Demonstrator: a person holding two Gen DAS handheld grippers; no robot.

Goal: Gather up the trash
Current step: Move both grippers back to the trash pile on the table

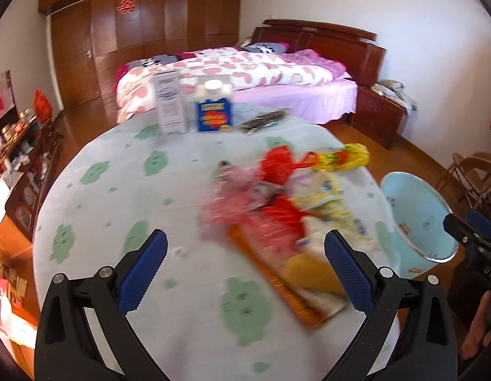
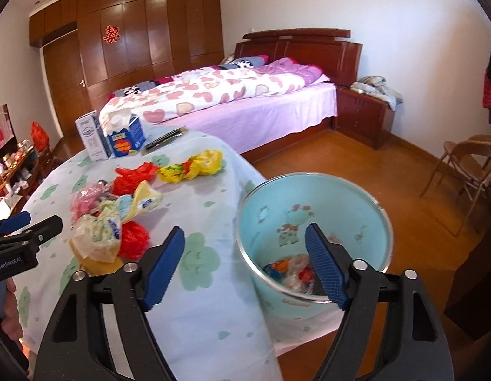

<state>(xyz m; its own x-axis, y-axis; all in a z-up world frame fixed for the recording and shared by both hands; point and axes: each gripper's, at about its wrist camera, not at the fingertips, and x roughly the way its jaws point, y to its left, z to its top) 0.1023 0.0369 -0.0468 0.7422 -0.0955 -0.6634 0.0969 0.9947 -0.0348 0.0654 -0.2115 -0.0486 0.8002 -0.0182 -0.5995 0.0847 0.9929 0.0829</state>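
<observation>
A heap of crumpled plastic bags and wrappers point(image 1: 277, 209), red, pink and yellow, lies on the round table point(image 1: 124, 190); it also shows in the right wrist view point(image 2: 118, 216). A yellow bag point(image 2: 194, 165) lies apart, farther back. A light blue bin point(image 2: 312, 219) stands on the floor beside the table with some trash point(image 2: 293, 273) inside; it shows in the left wrist view point(image 1: 416, 216) too. My left gripper point(image 1: 245, 270) is open and empty, just before the heap. My right gripper point(image 2: 245, 266) is open and empty above the bin's near rim.
A white carton point(image 1: 170, 104), a blue box point(image 1: 213, 111) and a dark wrapper point(image 1: 264, 119) stand at the table's far edge. A bed point(image 2: 245, 101), a nightstand point(image 2: 362, 114) and a folding chair point(image 2: 467, 165) lie beyond. A cluttered shelf point(image 1: 20, 158) is at left.
</observation>
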